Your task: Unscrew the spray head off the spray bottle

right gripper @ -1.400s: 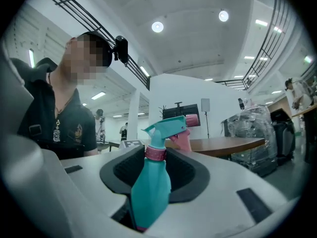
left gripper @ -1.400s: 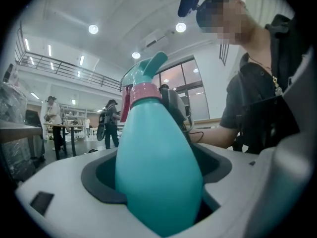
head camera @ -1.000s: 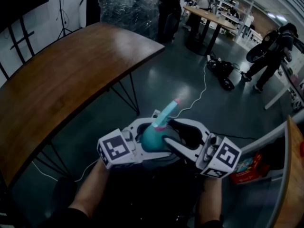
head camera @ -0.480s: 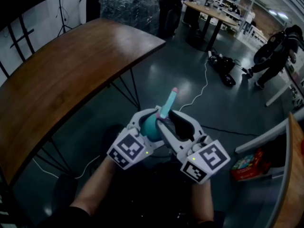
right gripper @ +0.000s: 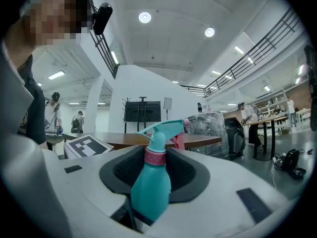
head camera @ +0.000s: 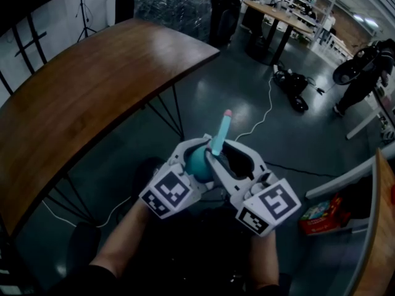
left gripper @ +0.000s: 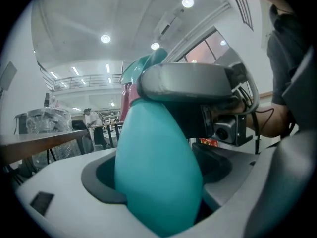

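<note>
A teal spray bottle (head camera: 196, 160) with a pink collar and a teal, pink-tipped spray head (head camera: 219, 133) is held over the person's lap. My left gripper (head camera: 191, 154) is shut on the bottle's round body (left gripper: 156, 167), which fills the left gripper view. My right gripper (head camera: 226, 158) comes in from the right. Its jaws have just been closing and now flank the pink collar (right gripper: 155, 156), and dark gaps still show on both sides of the collar. In the right gripper view the spray head (right gripper: 163, 129) points left, above the jaws.
A curved brown table (head camera: 86, 97) runs along the left, with a plastic-wrapped stack (head camera: 166, 5) behind it. A white cable (head camera: 262, 113) crosses the grey floor ahead. A person (head camera: 364, 73) stands at the far right. A red box (head camera: 321, 217) lies beside another table edge (head camera: 379, 239).
Both grippers swung closer together and now point more forward. The spray head stands more upright in the head view. The right jaws have narrowed around the bottle's neck.
</note>
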A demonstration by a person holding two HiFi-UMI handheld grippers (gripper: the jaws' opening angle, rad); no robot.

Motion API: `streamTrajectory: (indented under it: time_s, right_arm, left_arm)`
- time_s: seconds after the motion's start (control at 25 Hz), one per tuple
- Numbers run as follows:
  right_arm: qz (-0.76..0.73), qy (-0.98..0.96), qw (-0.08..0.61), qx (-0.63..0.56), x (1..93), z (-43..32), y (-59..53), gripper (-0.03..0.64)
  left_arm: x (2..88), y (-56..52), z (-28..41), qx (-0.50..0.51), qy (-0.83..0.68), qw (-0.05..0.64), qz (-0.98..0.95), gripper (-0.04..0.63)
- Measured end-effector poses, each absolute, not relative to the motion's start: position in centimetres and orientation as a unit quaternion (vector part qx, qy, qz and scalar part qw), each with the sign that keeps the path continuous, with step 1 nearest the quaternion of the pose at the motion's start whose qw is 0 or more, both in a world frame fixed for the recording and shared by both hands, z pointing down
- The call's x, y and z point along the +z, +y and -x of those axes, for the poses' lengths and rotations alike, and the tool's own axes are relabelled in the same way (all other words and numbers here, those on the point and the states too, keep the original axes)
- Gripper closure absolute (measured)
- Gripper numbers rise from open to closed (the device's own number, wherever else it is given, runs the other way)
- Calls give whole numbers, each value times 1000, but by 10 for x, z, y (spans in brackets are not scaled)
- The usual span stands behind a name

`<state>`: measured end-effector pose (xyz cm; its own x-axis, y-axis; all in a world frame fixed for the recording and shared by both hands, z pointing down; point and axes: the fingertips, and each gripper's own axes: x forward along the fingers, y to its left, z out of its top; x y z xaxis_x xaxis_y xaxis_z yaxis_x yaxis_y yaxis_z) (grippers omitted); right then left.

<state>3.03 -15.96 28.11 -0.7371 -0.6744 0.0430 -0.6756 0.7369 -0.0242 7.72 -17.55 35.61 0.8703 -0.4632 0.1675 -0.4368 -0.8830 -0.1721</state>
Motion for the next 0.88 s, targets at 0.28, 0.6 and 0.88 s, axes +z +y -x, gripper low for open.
streamTrajectory:
  time_s: [0.28,0.6,0.88]
  right_arm:
    - [-249,-968,-6,38,274,-32,-144,474]
    - [-124,-991,-31,51,268,-33,-117,474]
    - [-95,-993,-47,52,262,-36,-111,474]
  left_arm:
    - [346,-146,-82,-74,124,44,989,173]
    - [339,-107,-81,-54,0,40,998,173]
    - [340,-96,-81,-54,-34,39,997,173]
